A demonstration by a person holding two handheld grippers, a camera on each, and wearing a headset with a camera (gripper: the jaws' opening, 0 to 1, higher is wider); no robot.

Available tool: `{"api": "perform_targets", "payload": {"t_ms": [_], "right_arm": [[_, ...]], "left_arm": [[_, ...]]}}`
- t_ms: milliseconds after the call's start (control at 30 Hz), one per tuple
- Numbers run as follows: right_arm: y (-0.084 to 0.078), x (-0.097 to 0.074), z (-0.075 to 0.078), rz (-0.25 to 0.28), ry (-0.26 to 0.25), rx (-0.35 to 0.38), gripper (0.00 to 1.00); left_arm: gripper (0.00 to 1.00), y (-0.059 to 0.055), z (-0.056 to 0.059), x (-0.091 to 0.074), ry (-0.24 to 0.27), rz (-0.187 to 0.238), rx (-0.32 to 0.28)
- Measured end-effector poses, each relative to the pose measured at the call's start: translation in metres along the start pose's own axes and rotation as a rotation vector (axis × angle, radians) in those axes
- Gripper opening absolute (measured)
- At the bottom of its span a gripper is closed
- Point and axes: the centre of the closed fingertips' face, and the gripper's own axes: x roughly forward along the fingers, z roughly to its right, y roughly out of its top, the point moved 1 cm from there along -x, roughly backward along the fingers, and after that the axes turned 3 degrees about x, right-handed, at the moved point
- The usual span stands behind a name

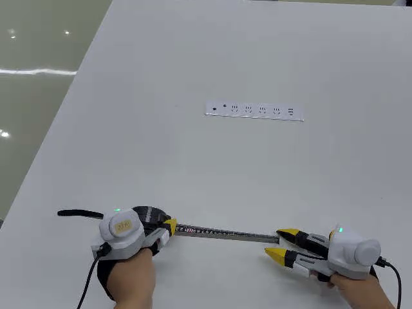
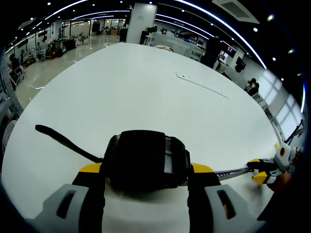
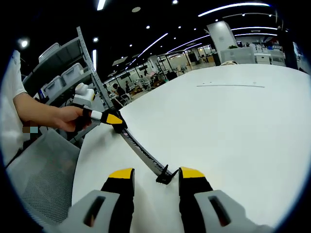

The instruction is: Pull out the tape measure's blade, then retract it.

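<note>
A black tape measure (image 1: 149,217) sits on the white table (image 1: 193,161) with my left gripper (image 1: 161,226) shut on its body. In the left gripper view the case (image 2: 146,158) sits between the yellow-tipped jaws, and its black wrist strap (image 2: 58,138) trails off to the left. The blade (image 1: 225,233) lies pulled out flat along the table toward my right gripper (image 1: 282,243). That gripper is open. The blade's end hook (image 3: 164,177) rests between its yellow fingertips (image 3: 121,173), touching neither that I can see.
A white power strip (image 1: 254,110) lies flat further back on the table. The table's left edge (image 1: 58,122) drops to a glossy floor. Shelving with bins (image 3: 68,77) stands beyond the table in the right gripper view.
</note>
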Motion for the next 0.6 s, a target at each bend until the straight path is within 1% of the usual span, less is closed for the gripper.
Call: {"api": "perform_targets", "payload": {"t_ms": [233,467,600], "right_arm": [[0.0,-0.001,0.005,0.017,0.004,0.041,0.3],[-0.003,-0.002,0.01,0.019,0.016,0.076,0.23],[-0.005,-0.002,0.011,0.005,0.022,0.05,0.18]], "left_arm": [[0.67,-0.001,0.001,0.001,-0.001,-0.002,0.0],[0.67,-0.001,0.001,0.001,0.001,-0.002,0.005],[0.67,-0.002,0.001,0.001,0.001,-0.003,0.008]]}}
